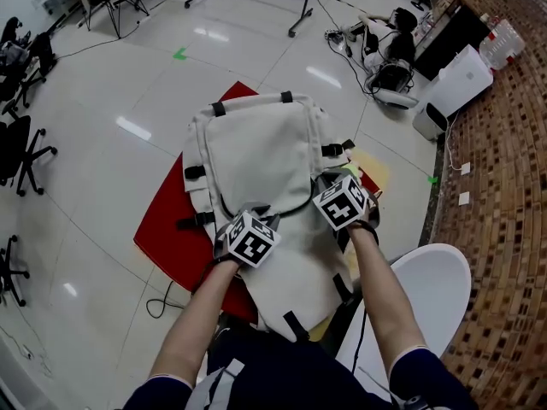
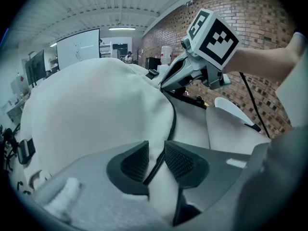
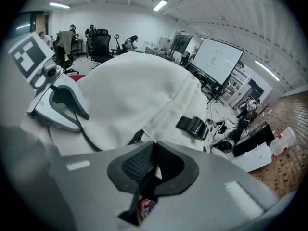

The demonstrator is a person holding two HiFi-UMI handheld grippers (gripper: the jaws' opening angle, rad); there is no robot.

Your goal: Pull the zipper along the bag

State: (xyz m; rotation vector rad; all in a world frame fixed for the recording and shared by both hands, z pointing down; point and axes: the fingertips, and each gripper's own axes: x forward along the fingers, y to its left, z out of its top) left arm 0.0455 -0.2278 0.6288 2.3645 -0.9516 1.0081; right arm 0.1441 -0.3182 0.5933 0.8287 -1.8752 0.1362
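A white backpack (image 1: 256,156) lies flat on a red mat (image 1: 167,225), with a black zipper (image 1: 291,209) curving across its near part. At the zipper's left end, my left gripper (image 1: 259,217) pinches a fold of bag fabric with the zipper line (image 2: 172,124) running between its pads (image 2: 137,161). My right gripper (image 1: 326,186) is at the zipper's right end. In the right gripper view its jaws (image 3: 153,165) are shut on a dark zipper pull, and the zipper (image 3: 136,137) leads up to them. A black strap buckle (image 3: 195,126) sits just beyond.
A white round seat (image 1: 440,284) stands close on my right. Office chairs (image 1: 21,152) line the left side. A white appliance (image 1: 453,84) and a brick wall (image 1: 504,186) are at the right, and black stand legs (image 1: 299,7) at the far end. A yellow sheet (image 1: 373,167) pokes out beside the bag.
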